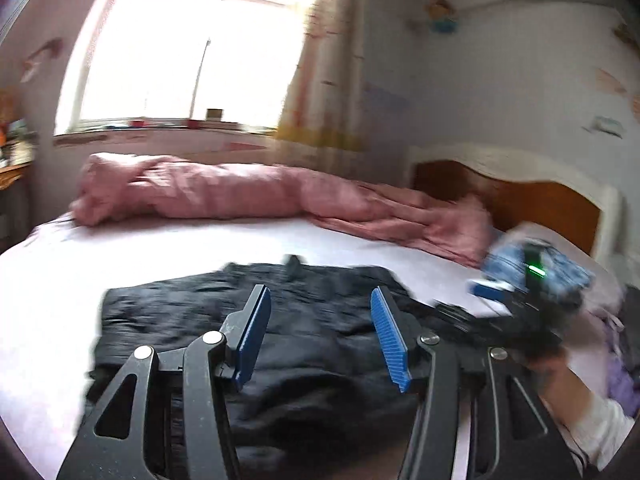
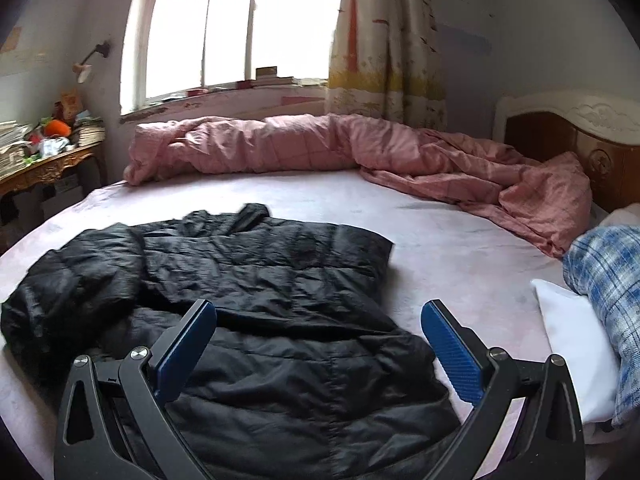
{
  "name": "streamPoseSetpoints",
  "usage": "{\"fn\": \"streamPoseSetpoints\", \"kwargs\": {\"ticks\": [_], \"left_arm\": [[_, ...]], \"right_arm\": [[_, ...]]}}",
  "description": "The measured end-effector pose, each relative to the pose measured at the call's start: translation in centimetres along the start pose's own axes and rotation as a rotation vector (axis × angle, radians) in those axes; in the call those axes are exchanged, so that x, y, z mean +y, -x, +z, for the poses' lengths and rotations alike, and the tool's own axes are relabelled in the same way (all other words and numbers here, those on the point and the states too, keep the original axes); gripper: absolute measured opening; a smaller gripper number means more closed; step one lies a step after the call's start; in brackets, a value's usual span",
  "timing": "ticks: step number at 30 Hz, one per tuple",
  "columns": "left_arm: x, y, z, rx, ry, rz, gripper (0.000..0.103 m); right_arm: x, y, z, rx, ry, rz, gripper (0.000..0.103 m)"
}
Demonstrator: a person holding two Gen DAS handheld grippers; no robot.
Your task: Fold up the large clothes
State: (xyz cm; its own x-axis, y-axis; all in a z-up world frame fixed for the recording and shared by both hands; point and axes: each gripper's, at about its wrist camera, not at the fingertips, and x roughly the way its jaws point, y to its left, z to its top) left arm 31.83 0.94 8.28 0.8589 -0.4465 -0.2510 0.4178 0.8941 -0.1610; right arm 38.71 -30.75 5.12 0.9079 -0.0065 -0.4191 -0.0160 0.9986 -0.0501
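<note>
The bed (image 2: 360, 208) fills most of my view, its pale pink sheet bare around the clothes. Behind it a bright window (image 2: 240, 28) and patterned curtain (image 2: 384, 40) stand on the far wall, with a wooden headboard (image 2: 568, 136) at the right. A rumpled pink duvet (image 2: 320, 144) runs along the far edge. The black padded jacket (image 2: 260, 300) lies flat on the near sheet, one sleeve bunched left. My left gripper (image 1: 318, 334) and right gripper (image 2: 320, 350) both hang over it, spread wide, holding nothing.
</note>
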Motion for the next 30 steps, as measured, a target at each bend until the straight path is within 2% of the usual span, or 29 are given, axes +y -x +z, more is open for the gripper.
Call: {"fn": "streamPoseSetpoints", "kwargs": {"ticks": [3,5,9,14,17,19,21,23,25,27,30], "left_arm": [[2.4,0.0,0.3,0.0,0.076,0.053,0.05],[2.8,0.5,0.5,-0.002,0.091,0.083,0.05],[1.6,2.0,0.8,-0.051,0.011,0.167,0.05],[2.3,2.9,1.2,-0.083,0.027,0.206,0.051],[3.4,2.9,1.3,-0.087,0.055,0.219,0.052],[3.9,2.6,1.1,-0.079,0.067,0.223,0.052],[4.4,2.2,0.9,-0.066,0.067,0.247,0.052],[5.2,1.7,0.7,-0.049,0.08,0.268,0.054],[6.7,1.1,0.5,-0.017,0.124,0.278,0.055],[8.4,0.4,0.0,0.011,0.177,0.285,0.054],[10.1,-0.9,-0.8,0.068,0.204,0.307,0.054]], "right_arm": [[2.4,1.0,-0.3,-0.009,0.035,0.081,0.103],[4.4,1.1,-0.8,0.029,0.056,0.167,0.103],[7.8,2.1,-1.9,0.052,0.088,0.215,0.103],[13.7,4.5,-2.8,0.007,0.242,0.266,0.103],[16.6,4.3,-3.2,0.042,0.297,0.296,0.103],[18.5,3.0,-3.3,0.088,0.334,0.266,0.103],[19.3,1.9,-2.9,0.095,0.35,0.166,0.103],[18.8,1.3,-2.0,0.054,0.305,0.054,0.101],[17.2,1.4,-1.1,-0.015,0.238,-0.015,0.101],[15.7,1.6,-0.6,-0.046,0.213,-0.029,0.092],[12.8,1.1,0.0,-0.041,0.19,-0.068,0.077]]}}
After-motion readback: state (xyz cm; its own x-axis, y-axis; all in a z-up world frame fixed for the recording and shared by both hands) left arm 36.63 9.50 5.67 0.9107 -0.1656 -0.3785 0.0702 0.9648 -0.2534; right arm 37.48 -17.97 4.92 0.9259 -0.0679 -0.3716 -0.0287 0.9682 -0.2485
